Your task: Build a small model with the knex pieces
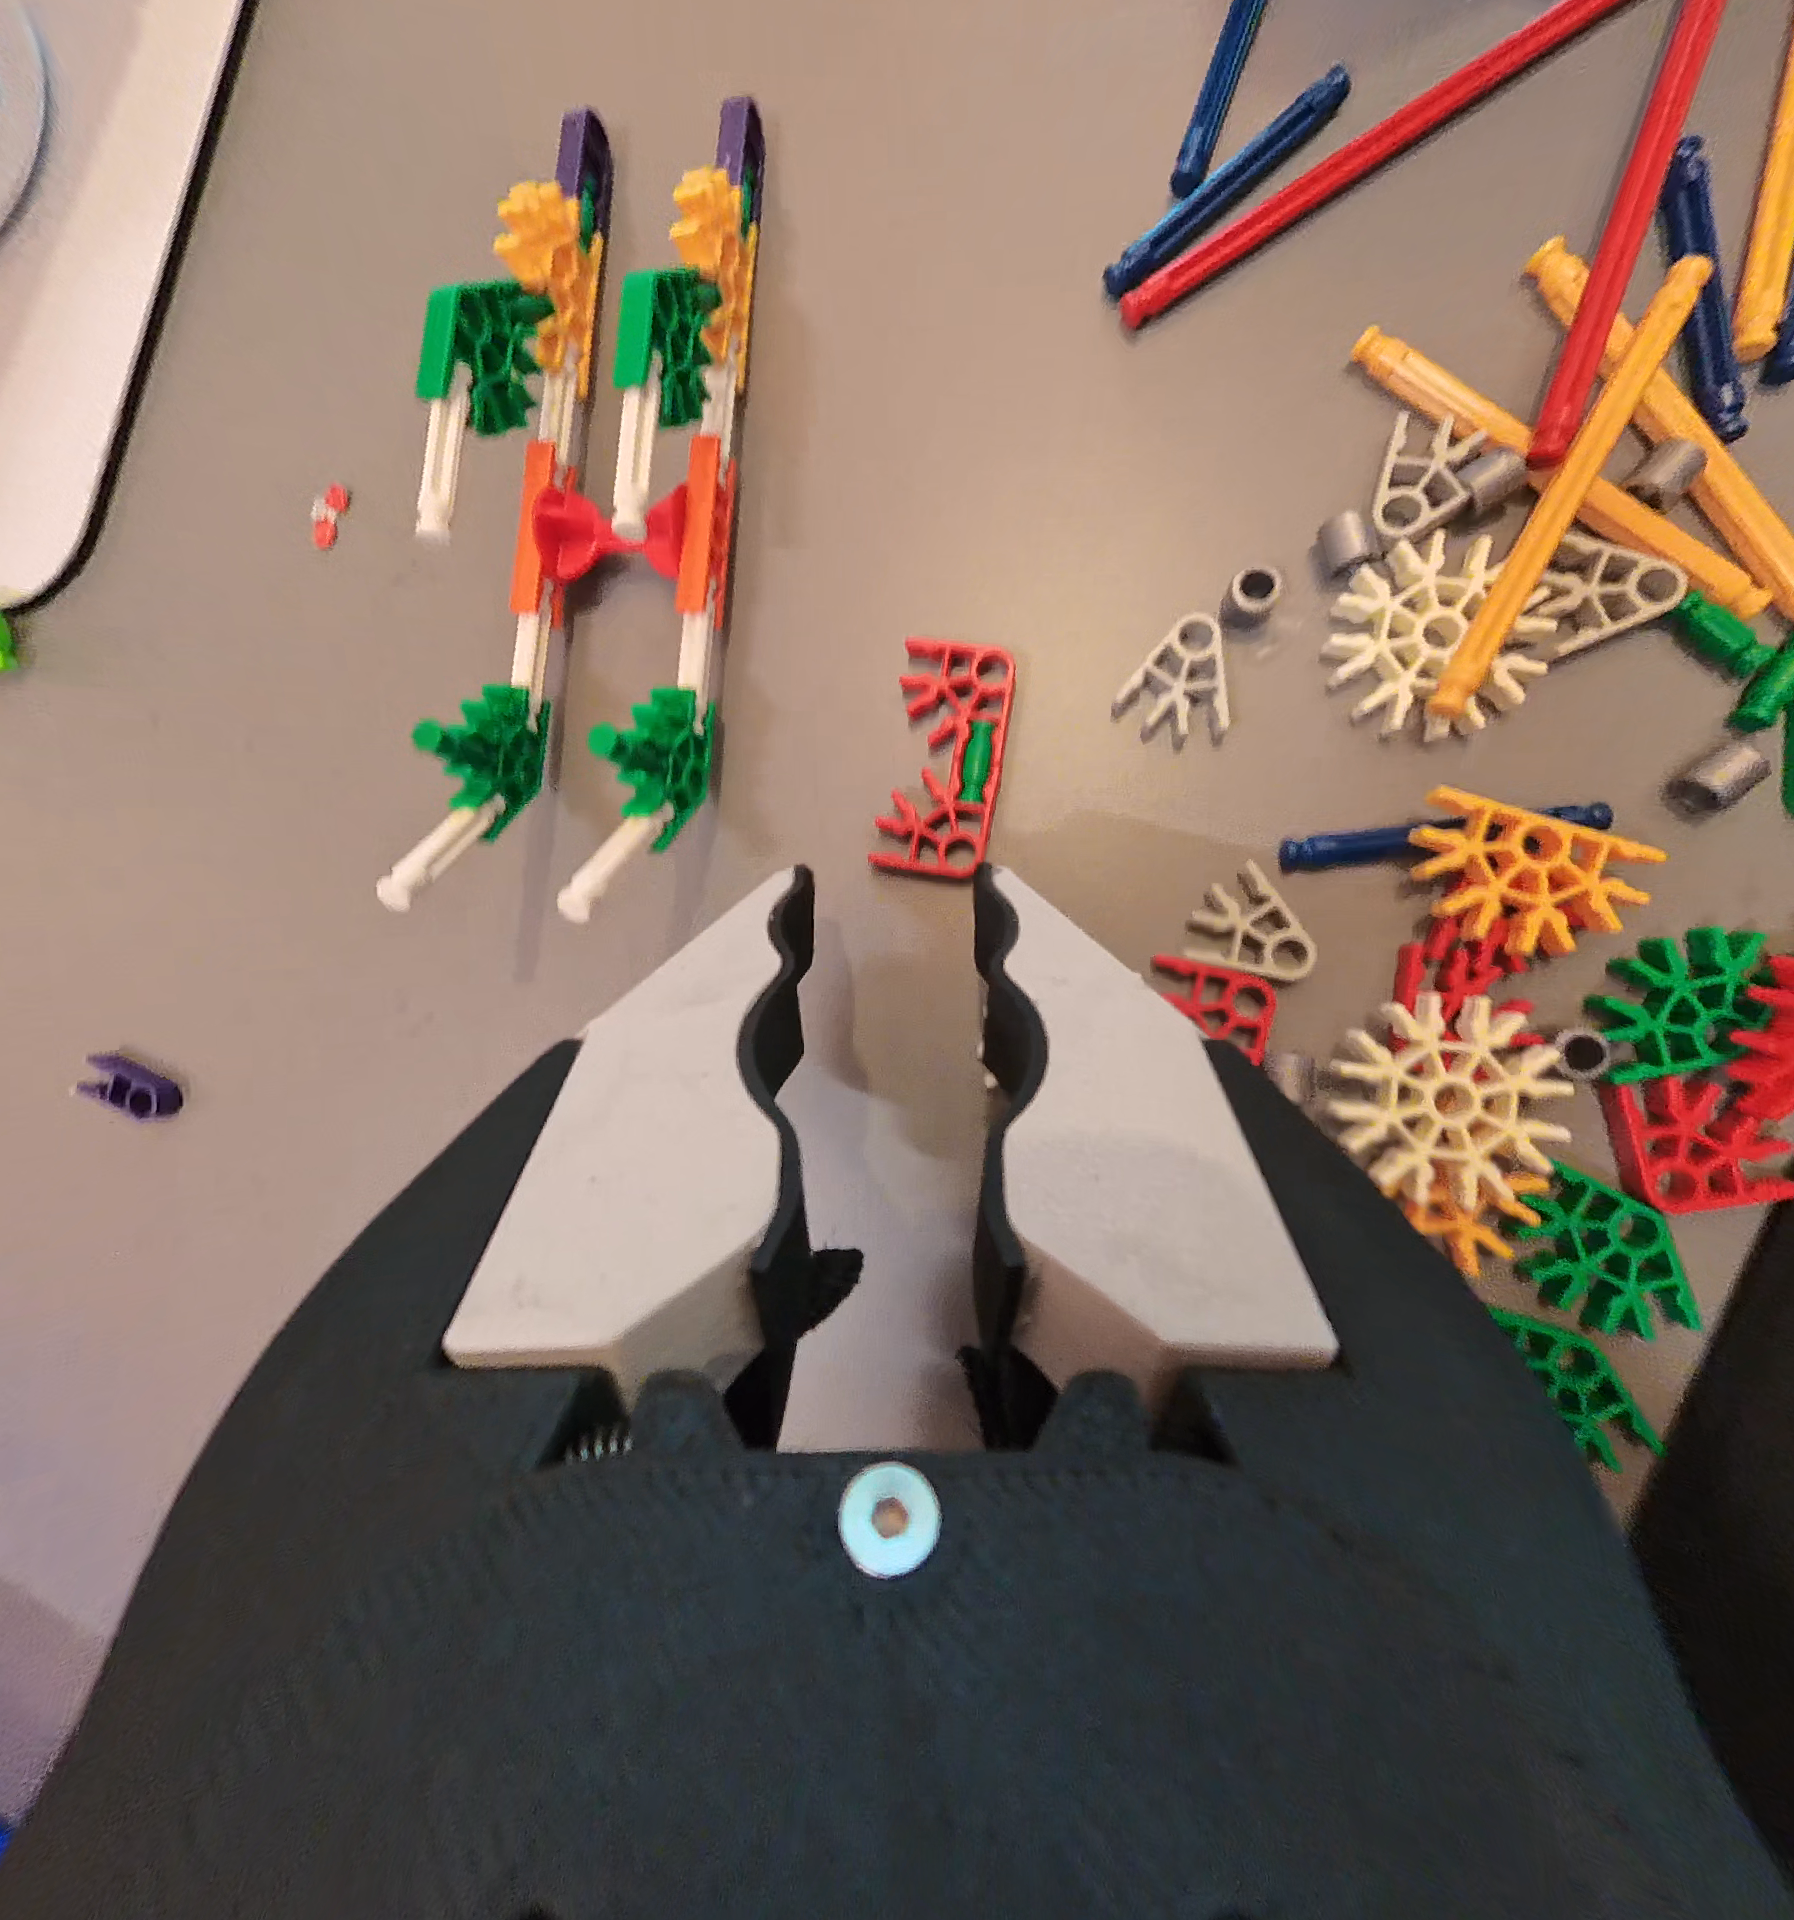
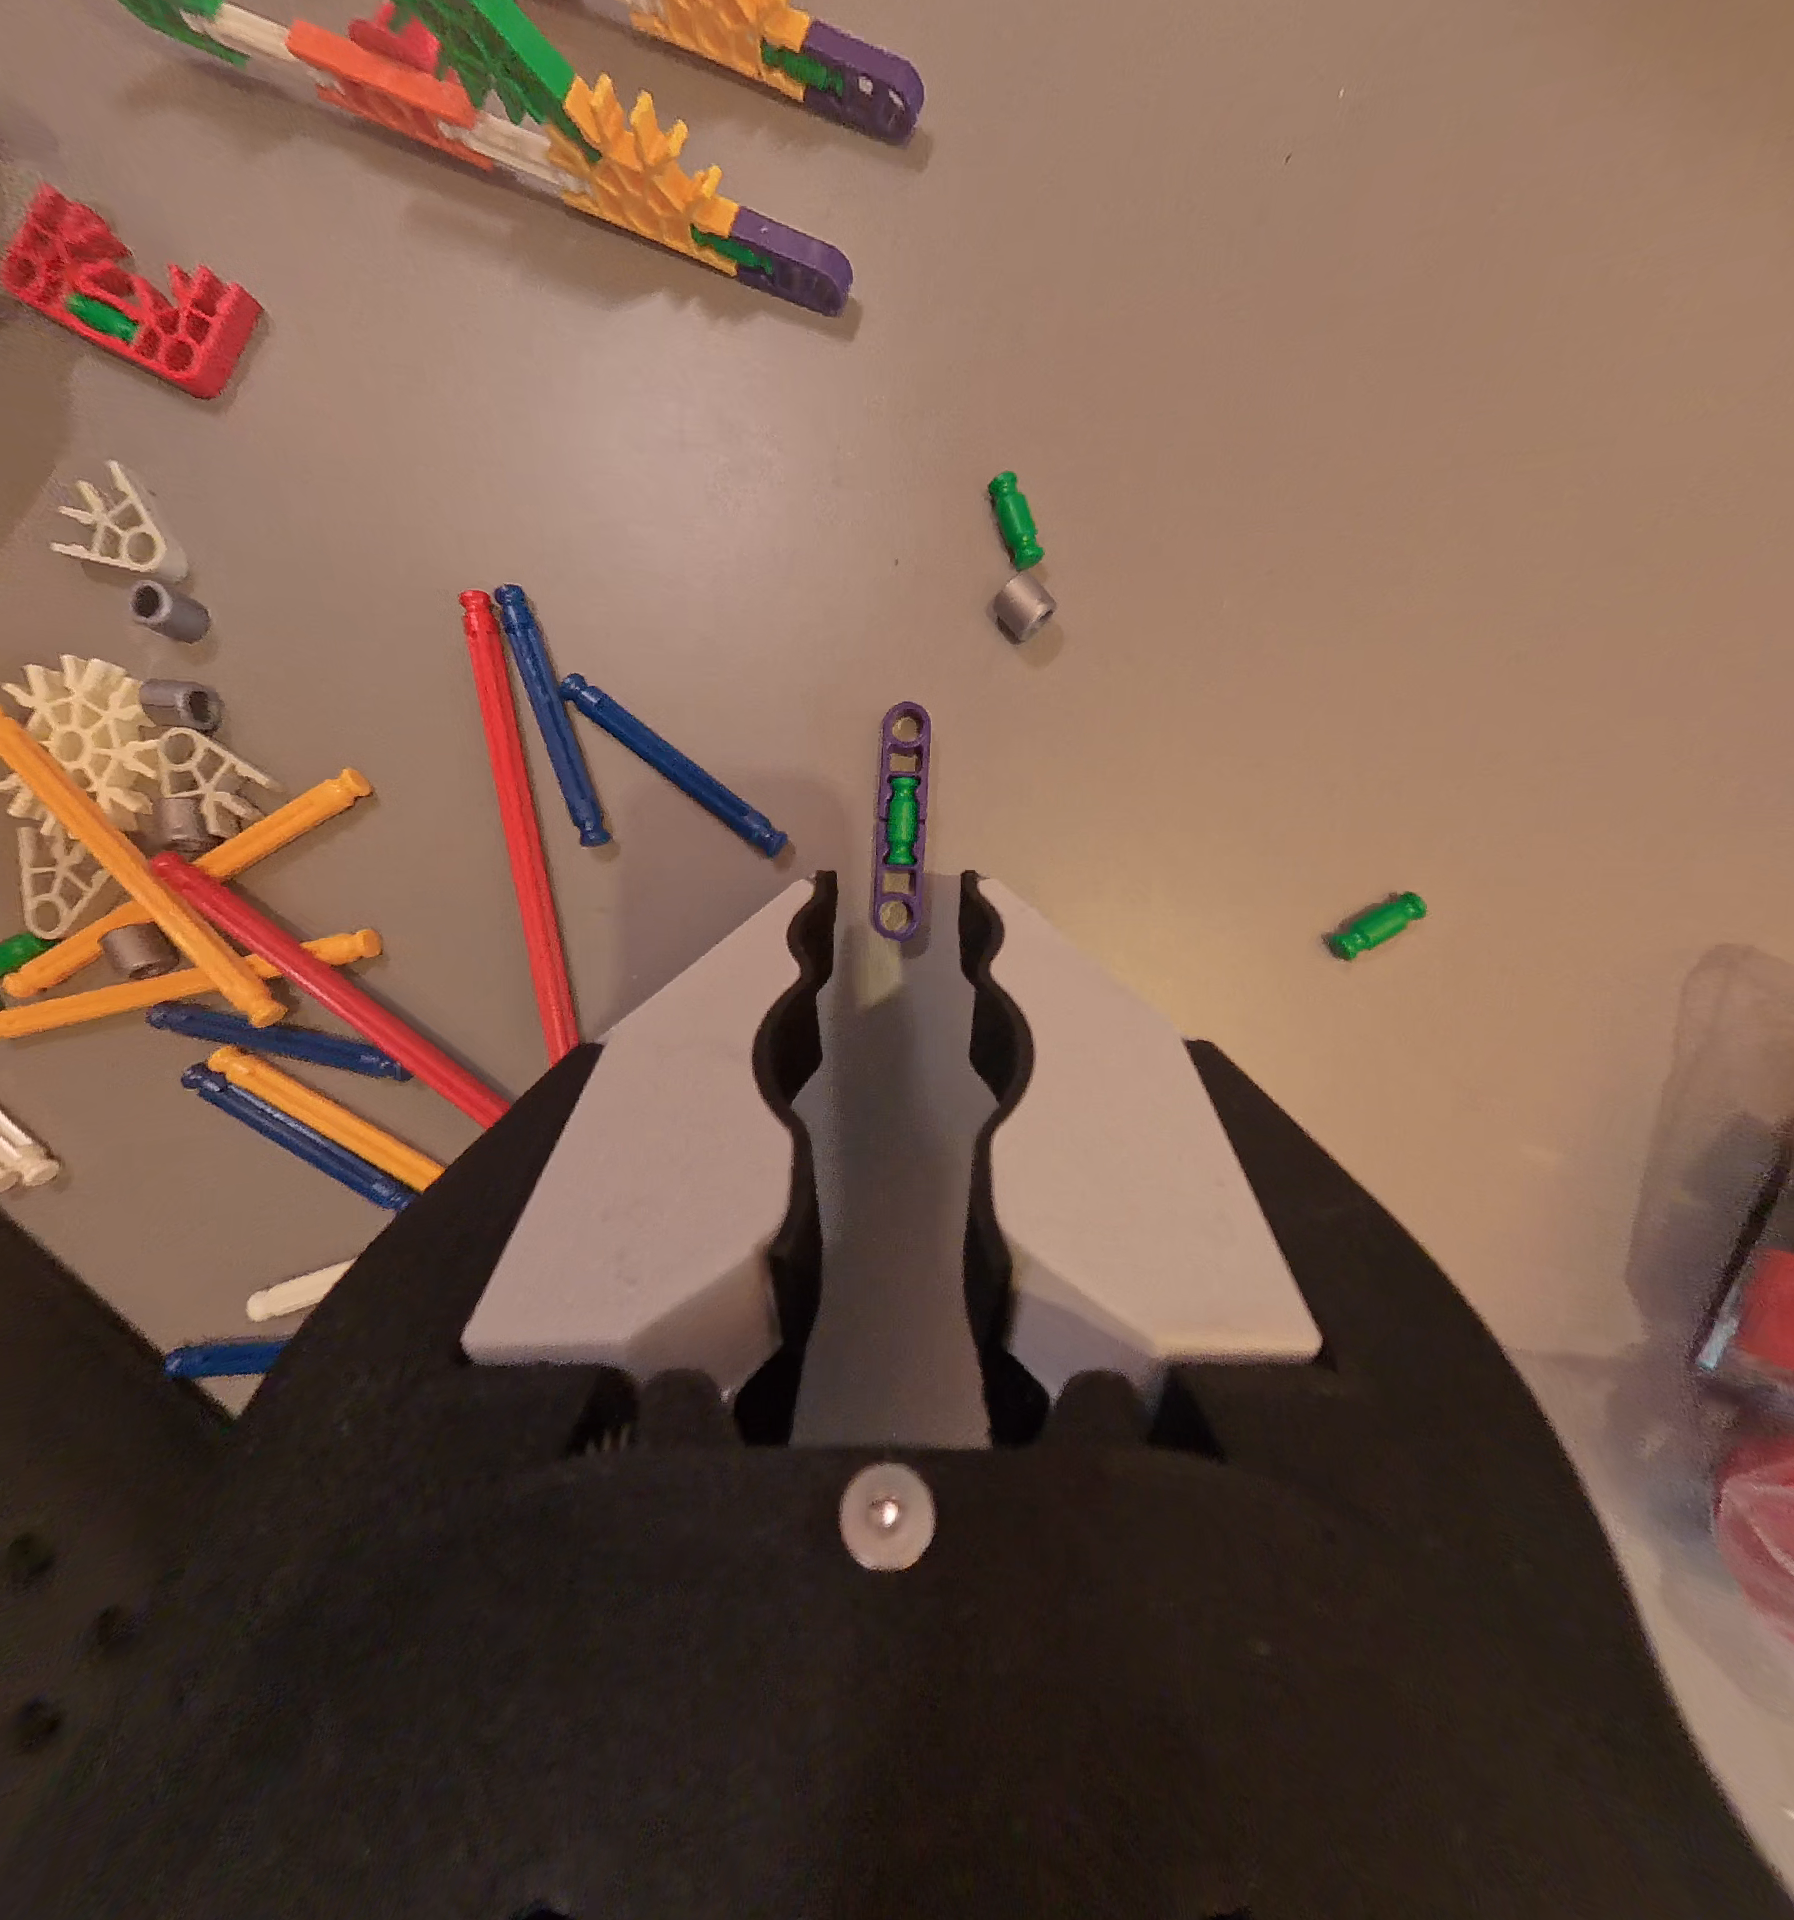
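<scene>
Right wrist view is showing the right gripper (image 2: 898, 883) hovering with jaws spread around the near end of a purple strip (image 2: 902, 821) lying lengthwise ahead, a green rod (image 2: 901, 821) clipped inside. Left gripper (image 1: 893, 883), jaws spread and empty, is pointing at a red connector (image 1: 950, 769) just beyond its right fingertip.

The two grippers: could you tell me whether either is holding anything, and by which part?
Nothing is held. The left gripper is open near the red connector pair; the right gripper is open around the purple connector's near end.
</scene>
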A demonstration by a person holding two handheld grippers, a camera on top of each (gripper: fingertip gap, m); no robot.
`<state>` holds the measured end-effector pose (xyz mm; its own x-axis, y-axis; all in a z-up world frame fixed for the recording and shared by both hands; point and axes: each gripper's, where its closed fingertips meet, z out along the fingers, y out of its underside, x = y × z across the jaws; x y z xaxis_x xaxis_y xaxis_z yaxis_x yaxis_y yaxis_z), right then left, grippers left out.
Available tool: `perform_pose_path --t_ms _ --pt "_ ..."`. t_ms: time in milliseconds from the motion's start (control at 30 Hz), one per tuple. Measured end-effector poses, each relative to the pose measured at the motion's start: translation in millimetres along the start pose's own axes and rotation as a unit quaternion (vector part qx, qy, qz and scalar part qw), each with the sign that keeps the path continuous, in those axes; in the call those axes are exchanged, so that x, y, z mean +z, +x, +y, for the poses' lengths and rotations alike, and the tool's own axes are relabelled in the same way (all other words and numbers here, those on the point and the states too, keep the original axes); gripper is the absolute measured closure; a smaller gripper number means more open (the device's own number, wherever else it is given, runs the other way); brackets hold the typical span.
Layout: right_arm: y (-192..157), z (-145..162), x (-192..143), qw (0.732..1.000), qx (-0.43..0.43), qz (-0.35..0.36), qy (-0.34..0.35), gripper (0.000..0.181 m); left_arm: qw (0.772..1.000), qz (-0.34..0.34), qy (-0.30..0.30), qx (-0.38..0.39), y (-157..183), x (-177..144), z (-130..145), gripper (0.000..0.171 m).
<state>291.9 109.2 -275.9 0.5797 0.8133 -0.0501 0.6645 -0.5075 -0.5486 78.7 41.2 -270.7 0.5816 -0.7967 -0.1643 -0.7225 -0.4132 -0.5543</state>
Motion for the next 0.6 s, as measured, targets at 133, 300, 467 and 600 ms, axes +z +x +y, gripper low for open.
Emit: perform_pose_path --t_ms 133,300,467,600 --pt "-9.8 1.4 -17.8 1.0 -0.001 -0.008 0.011 0.16 1.0 -0.005 -0.007 -0.03 1.5 -14.7 21.6 0.142" --pt "-49.5 14.1 -37.9 0.997 -0.027 -0.068 0.006 0.165 0.998 -0.003 -0.016 -0.061 4.2 -32.5 46.2 0.142" --pt "-95.9 27.1 -42.4 0.992 -0.069 -0.108 -0.003 0.165 0.998 0.008 -0.009 -0.065 13.5 -41.9 52.2 0.142" --pt "-125.3 16.4 -26.7 0.99 -0.076 -0.117 0.006 0.164 0.998 0.025 0.009 -0.063 26.2 -38.4 41.3 0.143"
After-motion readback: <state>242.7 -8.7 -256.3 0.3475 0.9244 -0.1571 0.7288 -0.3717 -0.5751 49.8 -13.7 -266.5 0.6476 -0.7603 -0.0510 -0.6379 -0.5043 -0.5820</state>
